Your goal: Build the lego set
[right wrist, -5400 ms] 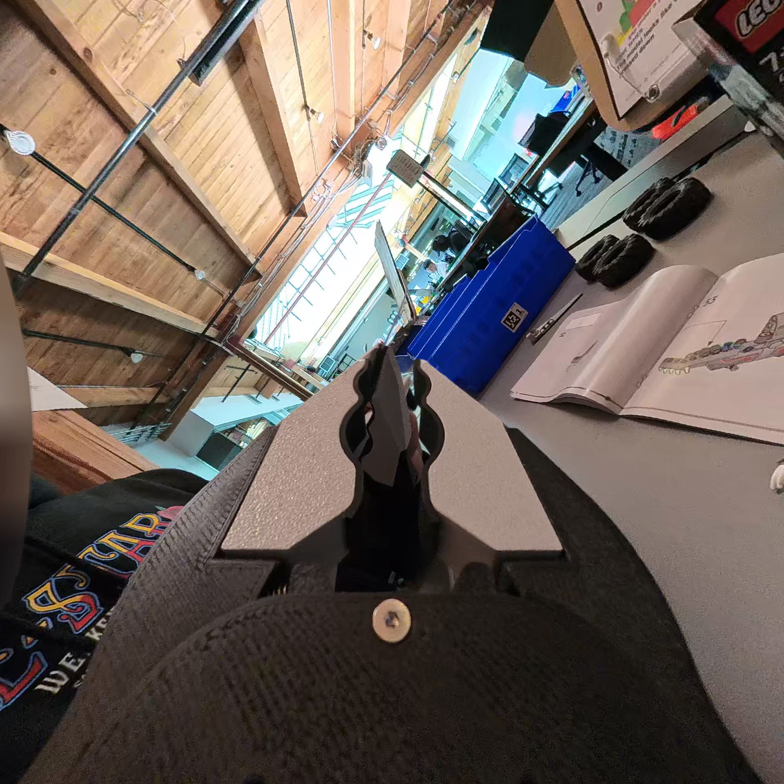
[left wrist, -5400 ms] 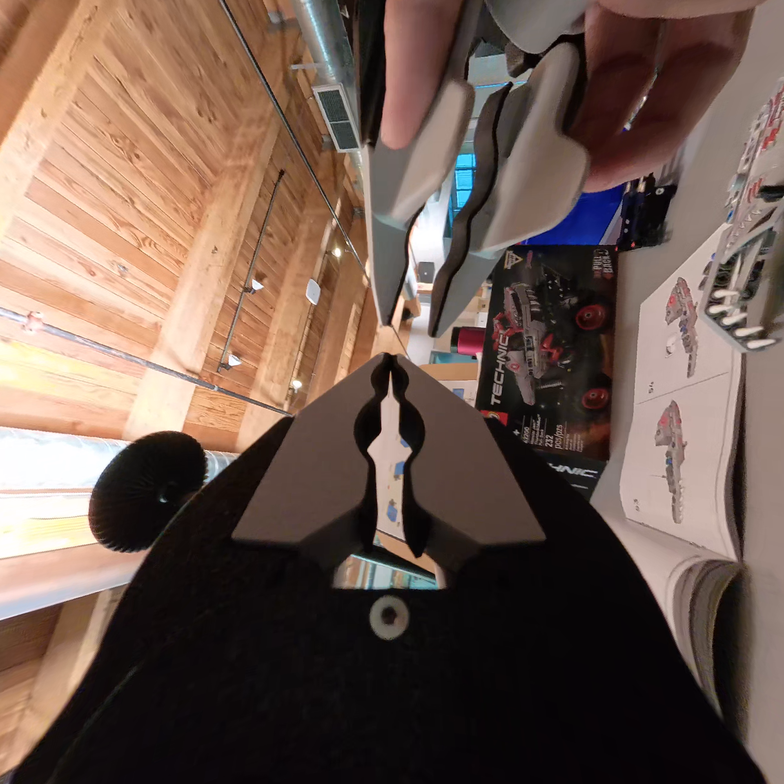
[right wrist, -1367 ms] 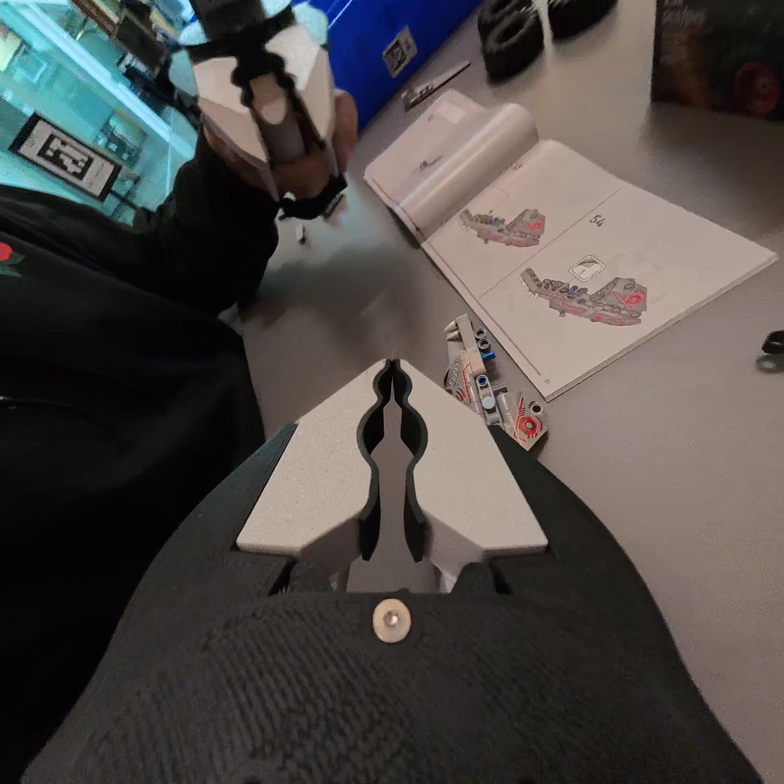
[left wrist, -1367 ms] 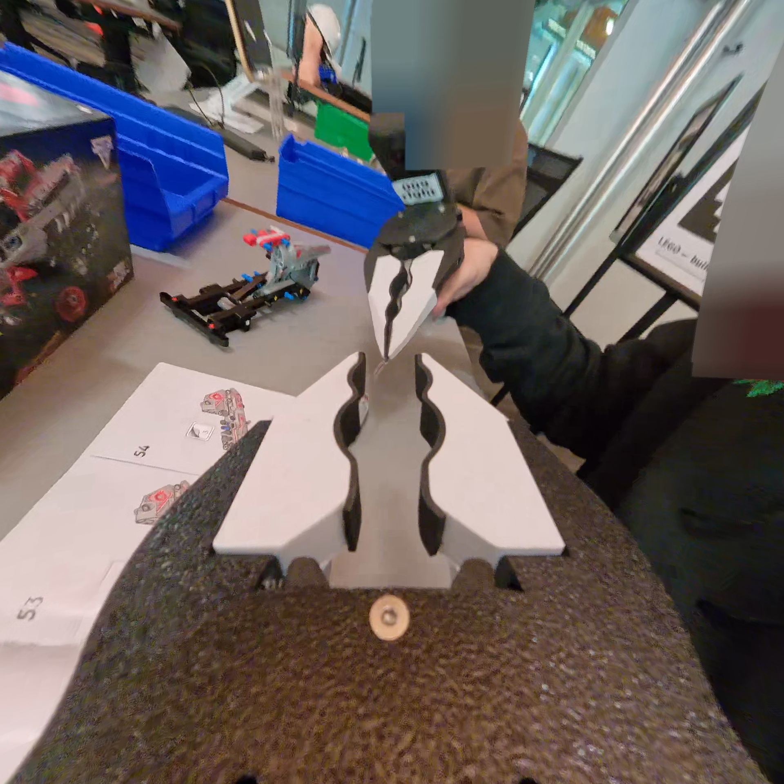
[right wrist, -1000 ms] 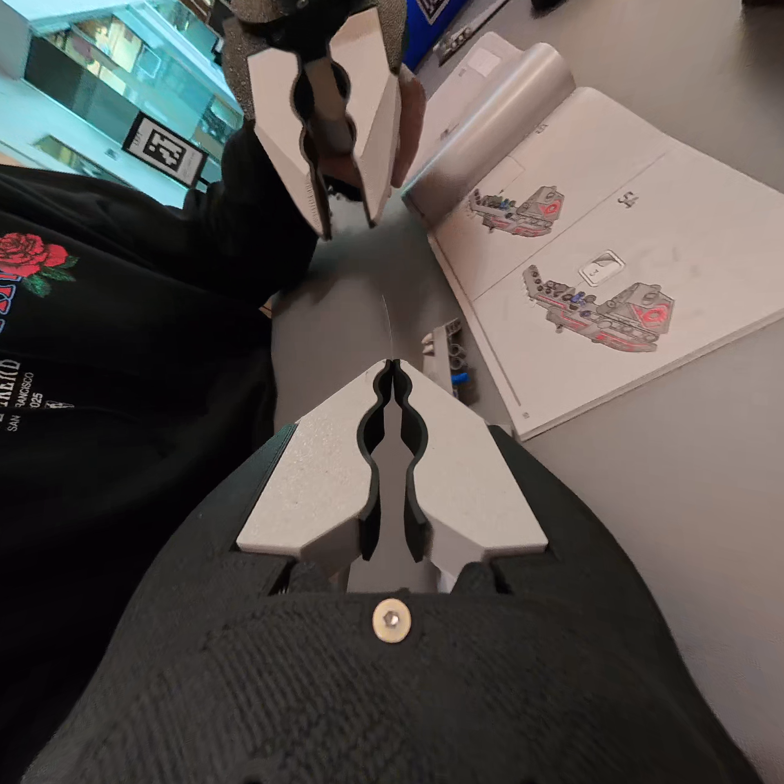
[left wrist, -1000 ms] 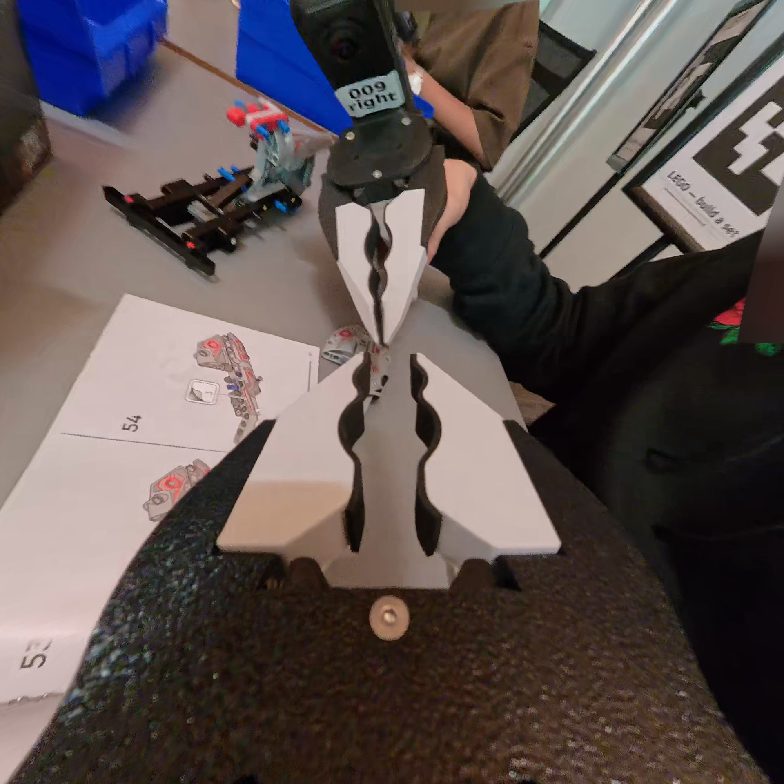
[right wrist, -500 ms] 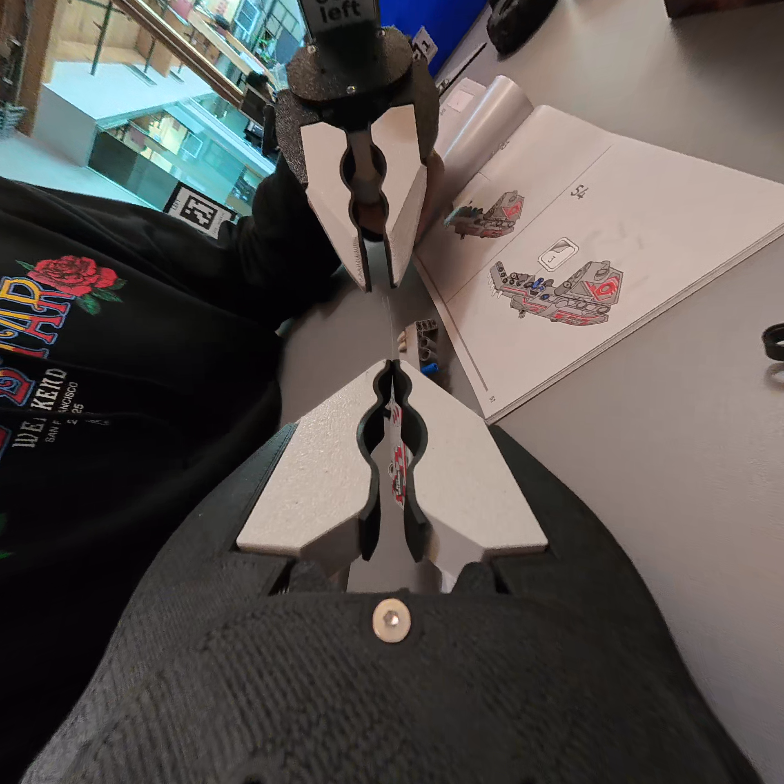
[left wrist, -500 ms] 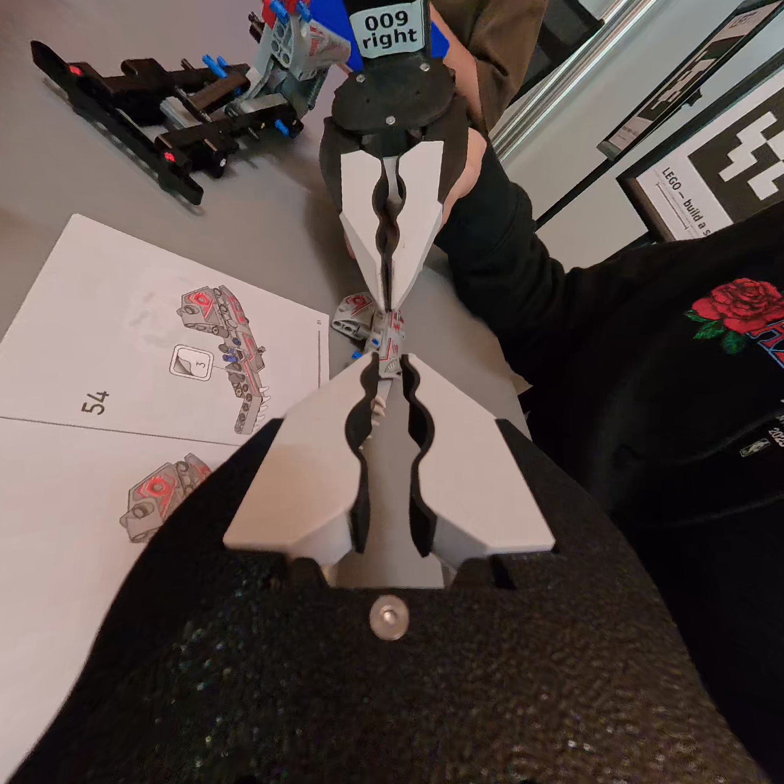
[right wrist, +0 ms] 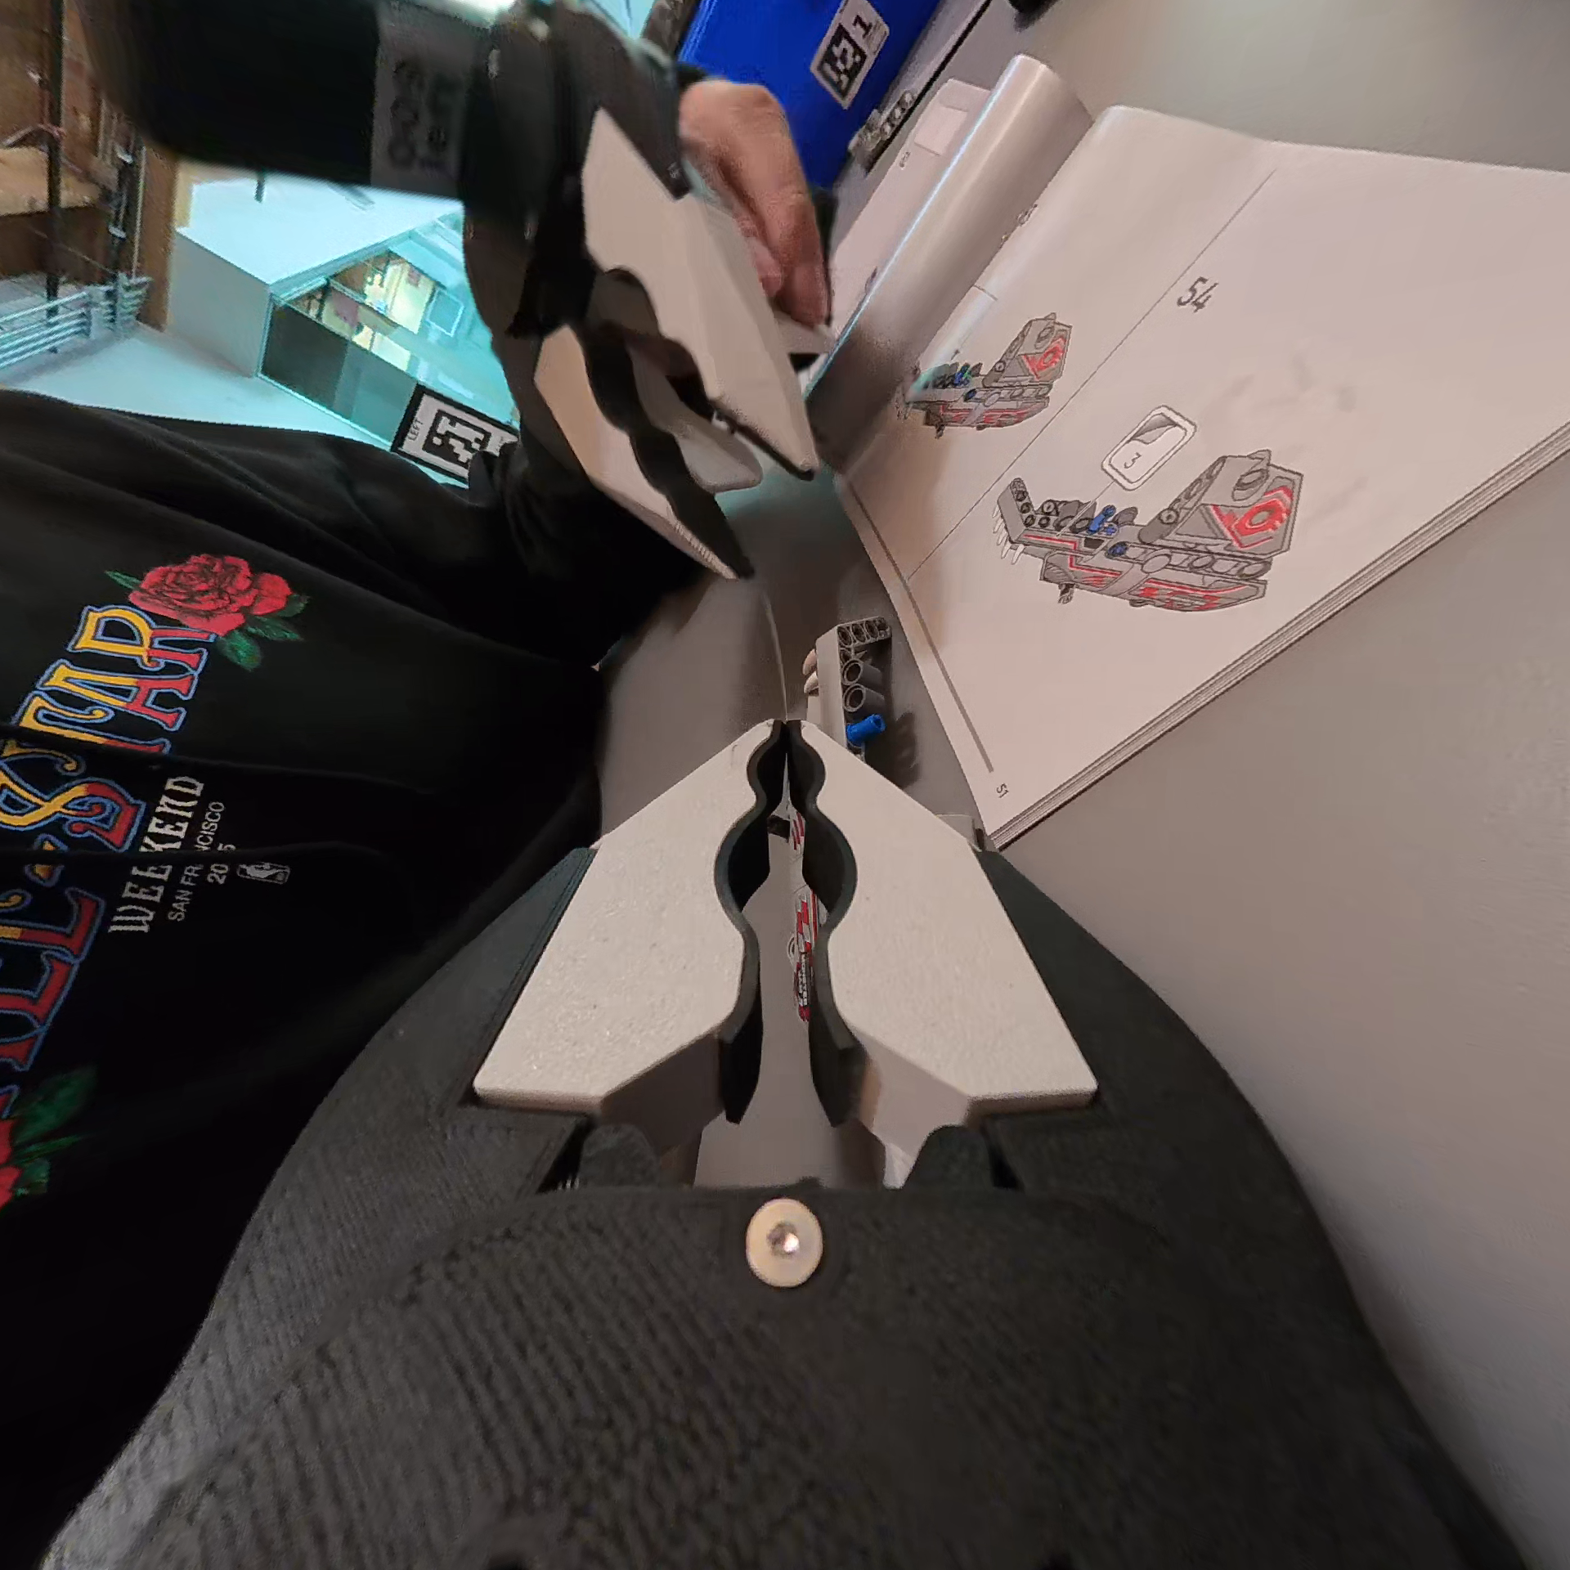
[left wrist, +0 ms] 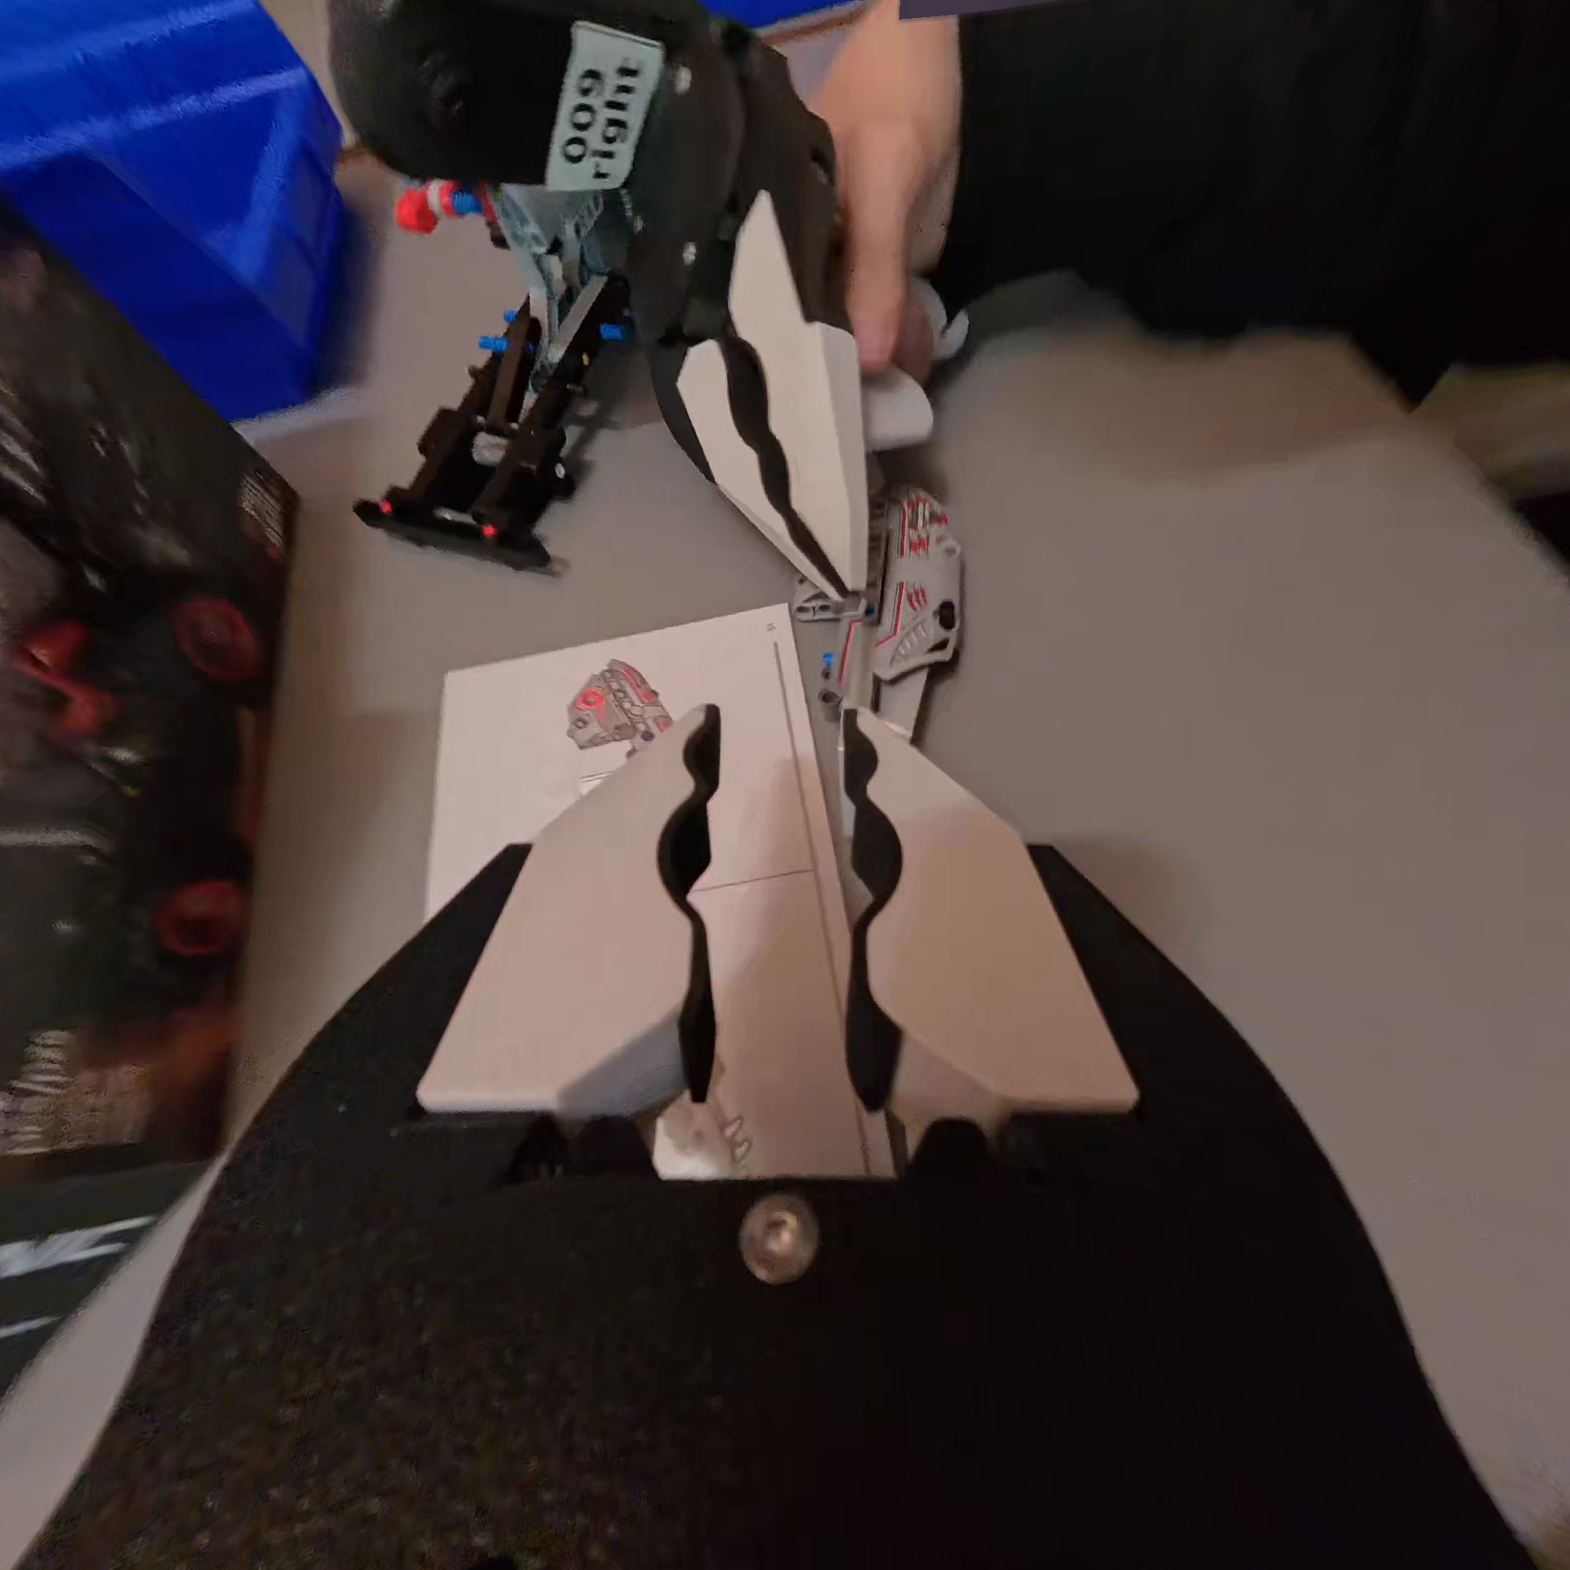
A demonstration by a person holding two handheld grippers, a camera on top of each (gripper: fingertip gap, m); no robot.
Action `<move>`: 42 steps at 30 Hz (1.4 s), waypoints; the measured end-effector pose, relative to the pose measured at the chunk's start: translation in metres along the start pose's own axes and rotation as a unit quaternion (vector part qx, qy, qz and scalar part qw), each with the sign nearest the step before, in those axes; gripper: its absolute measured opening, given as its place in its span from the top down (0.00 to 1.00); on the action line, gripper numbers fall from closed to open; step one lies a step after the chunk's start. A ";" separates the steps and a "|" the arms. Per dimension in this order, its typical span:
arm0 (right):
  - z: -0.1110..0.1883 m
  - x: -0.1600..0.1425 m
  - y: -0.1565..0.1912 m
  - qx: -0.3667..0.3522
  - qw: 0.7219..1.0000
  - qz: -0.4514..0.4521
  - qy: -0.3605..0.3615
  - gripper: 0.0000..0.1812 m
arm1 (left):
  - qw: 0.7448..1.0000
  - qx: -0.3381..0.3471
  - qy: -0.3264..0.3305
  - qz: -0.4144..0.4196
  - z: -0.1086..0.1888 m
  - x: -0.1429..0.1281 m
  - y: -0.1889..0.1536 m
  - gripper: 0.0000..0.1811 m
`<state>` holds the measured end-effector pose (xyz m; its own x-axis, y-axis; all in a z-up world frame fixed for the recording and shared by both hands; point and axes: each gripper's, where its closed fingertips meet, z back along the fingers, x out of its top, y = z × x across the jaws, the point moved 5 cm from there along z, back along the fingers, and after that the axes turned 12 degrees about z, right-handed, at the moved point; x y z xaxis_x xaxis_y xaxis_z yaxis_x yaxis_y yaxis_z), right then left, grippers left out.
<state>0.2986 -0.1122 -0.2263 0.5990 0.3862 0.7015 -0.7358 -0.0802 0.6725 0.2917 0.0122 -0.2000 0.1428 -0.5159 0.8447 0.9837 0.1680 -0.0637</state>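
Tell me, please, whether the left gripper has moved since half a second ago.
Yes: the left gripper has swung over the instruction booklet, off the grey lego piece.

Both views are wide-angle, so lines bend near the edges. The left wrist view is dim and smeared by motion blur, strongest at the dark box (left wrist: 127,722). The right wrist view is sharper, with bright daylight from the windows (right wrist: 280,280) at upper left.

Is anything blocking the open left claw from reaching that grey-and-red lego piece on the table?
Nothing visible does. The left claw hangs open at the near end of the lego piece; the instruction booklet lies beside it, and the shut right claw is at the far end.
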 end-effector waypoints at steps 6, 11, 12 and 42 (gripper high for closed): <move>-0.002 0.000 -0.002 0.010 1.000 -0.007 -0.001 1.00 | 0.992 0.049 -0.011 -0.116 -0.009 0.002 -0.017 0.87; -0.002 -0.002 -0.001 0.001 1.000 -0.004 0.009 1.00 | 0.993 0.047 -0.007 -0.107 -0.009 0.000 -0.015 0.88; -0.001 -0.002 -0.001 0.000 1.000 -0.003 0.009 1.00 | 0.994 0.039 -0.007 -0.099 -0.009 0.000 -0.016 0.88; 0.004 -0.002 0.005 0.028 1.000 0.004 0.006 1.00 | 0.999 0.006 0.005 -0.042 0.009 -0.016 -0.001 0.87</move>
<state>0.2946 -0.1168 -0.2235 0.5888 0.3956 0.7049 -0.7220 -0.1348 0.6787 0.2872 0.0279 -0.2084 0.0601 -0.5367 0.8416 0.9908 0.1342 0.0148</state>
